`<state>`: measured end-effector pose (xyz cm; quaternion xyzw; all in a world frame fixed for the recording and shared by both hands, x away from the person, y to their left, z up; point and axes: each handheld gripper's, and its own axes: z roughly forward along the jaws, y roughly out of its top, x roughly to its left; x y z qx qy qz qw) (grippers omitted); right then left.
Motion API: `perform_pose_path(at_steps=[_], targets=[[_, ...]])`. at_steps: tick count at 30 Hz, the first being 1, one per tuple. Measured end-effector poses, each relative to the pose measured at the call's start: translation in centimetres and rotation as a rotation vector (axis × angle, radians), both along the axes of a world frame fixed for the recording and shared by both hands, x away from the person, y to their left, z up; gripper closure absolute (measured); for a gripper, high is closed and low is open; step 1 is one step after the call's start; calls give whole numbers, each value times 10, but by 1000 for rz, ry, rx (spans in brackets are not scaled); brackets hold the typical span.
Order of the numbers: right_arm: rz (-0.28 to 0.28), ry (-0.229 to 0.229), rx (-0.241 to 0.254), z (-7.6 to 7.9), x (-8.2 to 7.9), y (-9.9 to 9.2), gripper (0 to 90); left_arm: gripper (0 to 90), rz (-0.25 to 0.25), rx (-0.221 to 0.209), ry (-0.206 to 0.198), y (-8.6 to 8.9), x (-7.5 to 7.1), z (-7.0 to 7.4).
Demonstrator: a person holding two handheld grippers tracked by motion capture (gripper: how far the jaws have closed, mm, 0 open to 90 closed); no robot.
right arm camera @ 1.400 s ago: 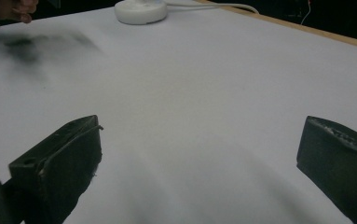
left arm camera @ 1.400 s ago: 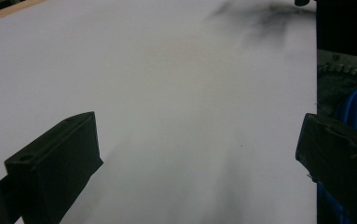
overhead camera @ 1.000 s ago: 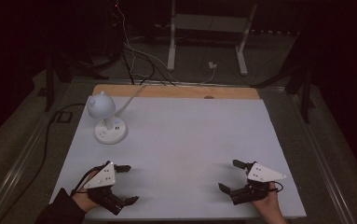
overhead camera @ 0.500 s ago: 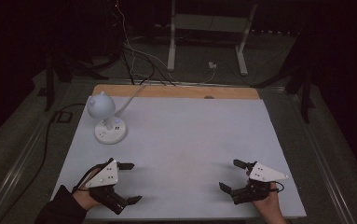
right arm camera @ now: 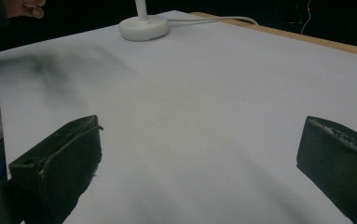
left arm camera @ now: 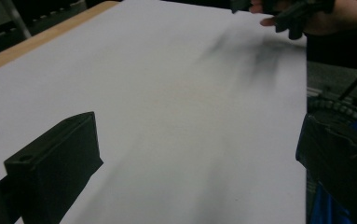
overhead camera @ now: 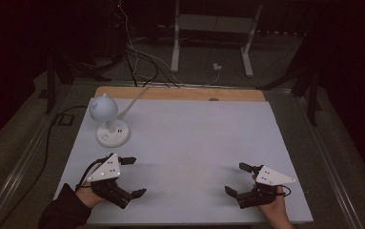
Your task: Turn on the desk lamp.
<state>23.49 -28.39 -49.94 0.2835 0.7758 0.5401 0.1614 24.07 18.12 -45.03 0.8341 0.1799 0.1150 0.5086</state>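
Dark floor and trailing cables surround a white rectangular worktop [overhead camera: 189, 157] with a bare wooden strip along its far edge. Both tools sit low near the near edge: the left gripper [overhead camera: 133, 176] by the near-left corner, the right gripper [overhead camera: 239, 179] by the near-right corner, each with its jaws spread wide and holding nothing. Nearest the left one is a small white desk lamp with a round base and a domed head [overhead camera: 108, 121], standing towards the far-left corner, well apart from both grippers.

If the lamp is what gets handled, the left gripper should probably travel forward with the jaws kept wide, come in level with the base, and close on the thin stem rather than the smooth dome, which looks likely to slip.

From above, the lamp's tilted head and both hands are plain. The right gripper view adds the lamp's base [right arm camera: 144, 27] and its white cord running along the far edge; the head is cut off there. The left gripper view looks across bare worktop to the other hand, dim and blurred
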Motion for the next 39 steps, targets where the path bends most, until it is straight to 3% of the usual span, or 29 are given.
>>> perform_pose_path(at_steps=[11, 21, 28, 39], targets=[[-1, 2, 6, 0, 0, -1, 0, 2, 114, -17, -13, 1, 16, 4], [-4, 0, 5, 0, 0, -2, 0, 2, 266, -19, -39, 4, 29, 4], [-6, -1, 6, 1, 0, -3, 0, 3, 361, -31, -25, 8, 41, -4], [-10, -3, 6, 1, 0, -3, 0, 4, 557, -55, -43, 12, 55, -9]])
